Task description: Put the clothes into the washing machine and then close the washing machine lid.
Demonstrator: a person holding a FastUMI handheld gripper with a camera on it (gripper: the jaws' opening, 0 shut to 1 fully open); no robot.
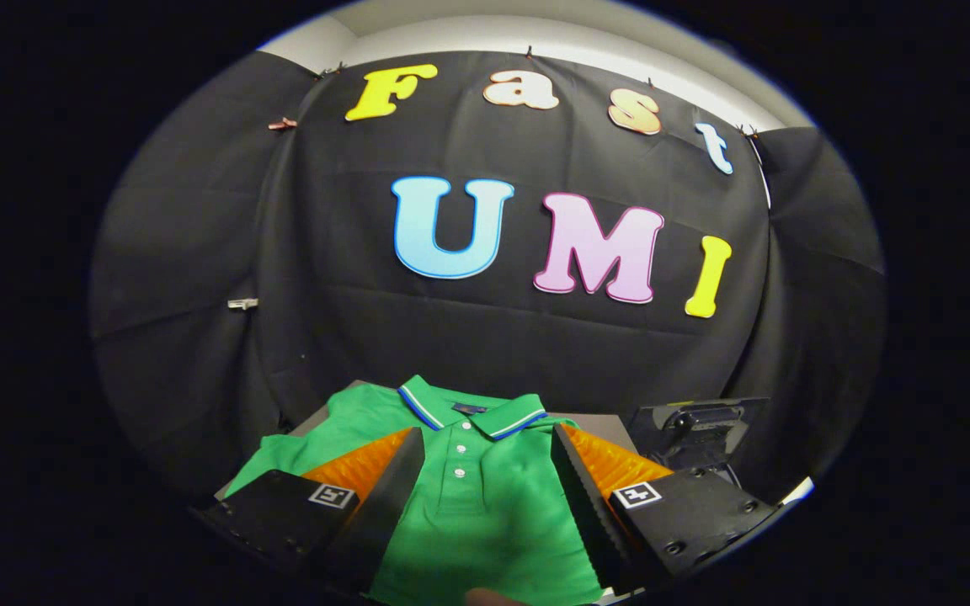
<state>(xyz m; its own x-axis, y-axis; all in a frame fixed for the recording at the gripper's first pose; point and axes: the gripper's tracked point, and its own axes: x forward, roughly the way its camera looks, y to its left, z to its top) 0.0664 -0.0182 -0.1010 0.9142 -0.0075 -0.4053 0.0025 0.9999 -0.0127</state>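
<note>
Tool [485, 488]: fingers spread wide, gripping nothing.
Polo shirt [485, 505]: flat on desk [599, 422], between fingers, not yet lifted.
Remaining: loading, lid closing.

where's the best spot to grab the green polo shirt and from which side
Probably the button placket just below the collar of the green polo shirt with the blue-and-white-trimmed collar. It lies flat, front up, on a grey surface, so come straight down and pinch up a fold. The hand-held gripper is open, its fingers either side of the placket, so the line-up already suits.
</note>
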